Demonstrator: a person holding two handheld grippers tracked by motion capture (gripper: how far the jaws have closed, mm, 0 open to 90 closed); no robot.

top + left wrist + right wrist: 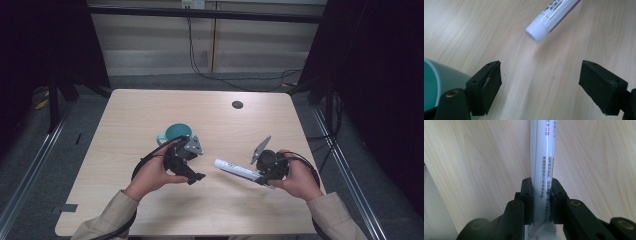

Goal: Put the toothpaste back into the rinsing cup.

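A white tube [236, 170] with purple print hangs just above the table, its flat end clamped in my right gripper [261, 178] and its round cap pointing left. In the right gripper view the tube [541, 155] runs straight up from between the jaws of the shut right gripper [541, 186]. My left gripper [196, 172] stands open with nothing between its pads, just in front of a teal cup [177, 132]. In the left gripper view the left gripper [540, 71] faces the tube's cap [536, 32], which is a short way ahead, and the cup's wall [441, 80] sits at the lower left.
The light wooden table [145, 105] has a dark round grommet hole [237, 104] near its far right. Black cables [235, 82] lie on the floor behind the table. Metal rails run along both sides of the floor.
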